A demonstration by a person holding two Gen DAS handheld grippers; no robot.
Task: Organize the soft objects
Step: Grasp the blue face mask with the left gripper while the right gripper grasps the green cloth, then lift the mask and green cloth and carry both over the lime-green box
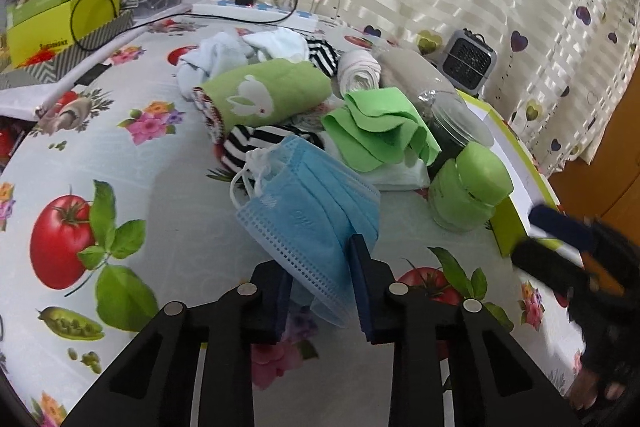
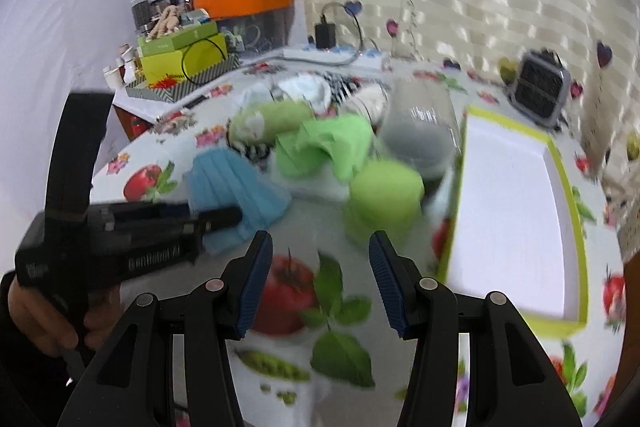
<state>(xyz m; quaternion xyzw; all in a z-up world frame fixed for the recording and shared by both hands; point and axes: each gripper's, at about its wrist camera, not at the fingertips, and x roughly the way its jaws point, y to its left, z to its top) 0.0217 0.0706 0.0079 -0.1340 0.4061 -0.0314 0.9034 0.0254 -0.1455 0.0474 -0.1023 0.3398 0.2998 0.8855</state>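
One blue face mask (image 1: 308, 195) lies low in the middle of the left wrist view, pleated, its white ear loops bunched at its upper left. The left gripper (image 1: 322, 291) has its fingers (image 1: 362, 279) around the mask's near corner; the right finger lies against the fabric, but whether both press it I cannot tell. Behind the mask, toward the centre of the frame, sits the pile of soft things: one green towel roll with a white rabbit (image 1: 264, 95), one folded bright green cloth (image 1: 376, 127), one white rolled cloth (image 1: 358, 71), two black-and-white striped pieces (image 1: 256, 143), and pale blue and white socks (image 1: 224, 55). At right of centre one green sponge-like roll (image 1: 468, 195) rests against one dark jar (image 1: 452, 123).

In the right wrist view the right gripper (image 2: 320, 281) hangs over the flowered desk (image 2: 328, 227) with its fingers (image 2: 258, 279) spread apart and nothing between them. One yellow-edged white tray (image 2: 516, 211) fills the right of that frame, its near edge just beside the green roll. Open desk lies at lower left in the left wrist view and bottom centre in the right wrist view. The left gripper's body, held by a hand (image 2: 44, 319), crosses the left side.
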